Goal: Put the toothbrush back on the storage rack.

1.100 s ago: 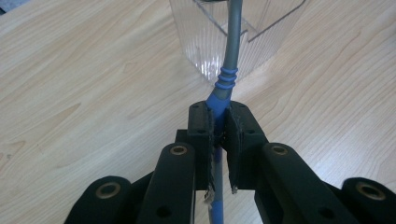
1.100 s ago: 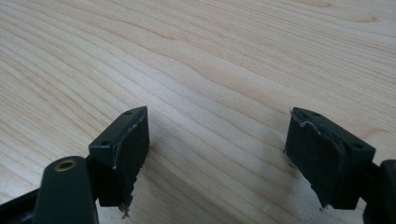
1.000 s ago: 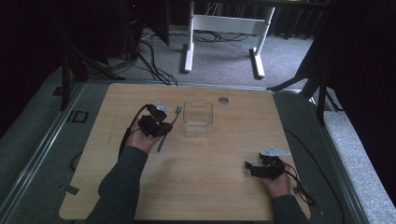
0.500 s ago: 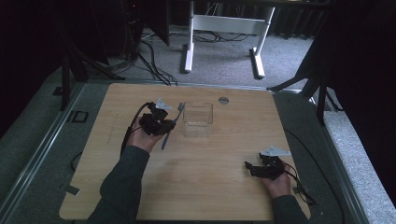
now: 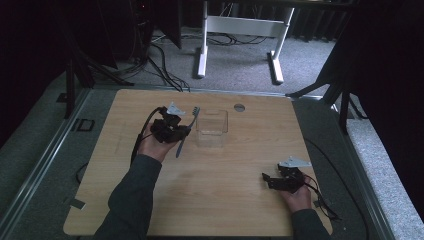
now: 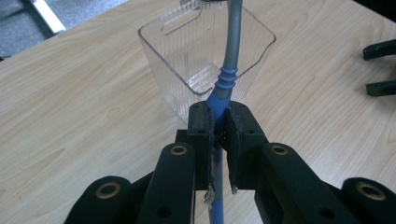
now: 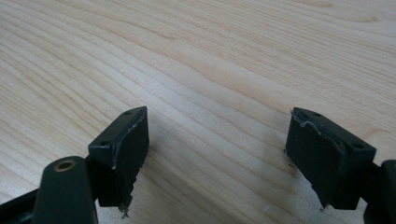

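Toothbrush held beside the clear cup

Left gripper [image 6: 217,135] is clamped on the toothbrush [image 6: 229,70]; tip its head over the cup [image 6: 205,56] before letting go. Right gripper [image 7: 217,154] rests with jaws apart, near right.

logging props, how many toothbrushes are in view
1: a blue-and-grey toothbrush clamped in the left gripper, just left of the clear container. None seen elsewhere.

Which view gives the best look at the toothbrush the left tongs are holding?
The left gripper view: the toothbrush runs up the frame, its blue ribbed grip clamped between the left tongs, before the clear plastic cup. The high view shows it small and slanted beside the cup. The right gripper view looks at bare tabletop.
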Demonstrator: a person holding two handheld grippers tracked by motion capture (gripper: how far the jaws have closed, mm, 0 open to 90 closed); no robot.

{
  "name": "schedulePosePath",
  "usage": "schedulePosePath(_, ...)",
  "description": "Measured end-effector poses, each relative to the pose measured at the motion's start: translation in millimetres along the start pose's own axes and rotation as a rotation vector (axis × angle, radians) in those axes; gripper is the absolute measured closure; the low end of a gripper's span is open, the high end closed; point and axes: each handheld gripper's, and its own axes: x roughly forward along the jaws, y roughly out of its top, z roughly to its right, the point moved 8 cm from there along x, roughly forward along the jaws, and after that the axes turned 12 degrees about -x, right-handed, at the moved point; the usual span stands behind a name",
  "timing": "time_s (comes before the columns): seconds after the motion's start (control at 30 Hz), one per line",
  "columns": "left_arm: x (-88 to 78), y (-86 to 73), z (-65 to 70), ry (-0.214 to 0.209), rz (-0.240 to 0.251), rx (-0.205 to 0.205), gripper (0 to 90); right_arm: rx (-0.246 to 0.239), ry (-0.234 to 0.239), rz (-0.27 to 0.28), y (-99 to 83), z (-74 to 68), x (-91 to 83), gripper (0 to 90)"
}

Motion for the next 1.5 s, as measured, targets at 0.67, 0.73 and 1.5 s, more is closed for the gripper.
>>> schedulePosePath(0.67, -0.6, 18.0, 7.2, -0.017, 0.037, 0.01, 81.3, -0.001, 0.001, 0.0, 0.1, -0.1, 0.1, 21.0)
schedulePosePath(0.73, -0.1, 20.9, 8.0, -0.018, 0.04, 0.009, 81.3, -0.003, 0.001, 0.0, 0.0, 0.0, 0.1, 21.1)
schedulePosePath(1.5, 2.6, 47.9, 15.6, -0.035, 0.087, 0.024, 81.3, -0.003, 0.003, 0.0, 0.5, 0.0, 0.6, 21.0)
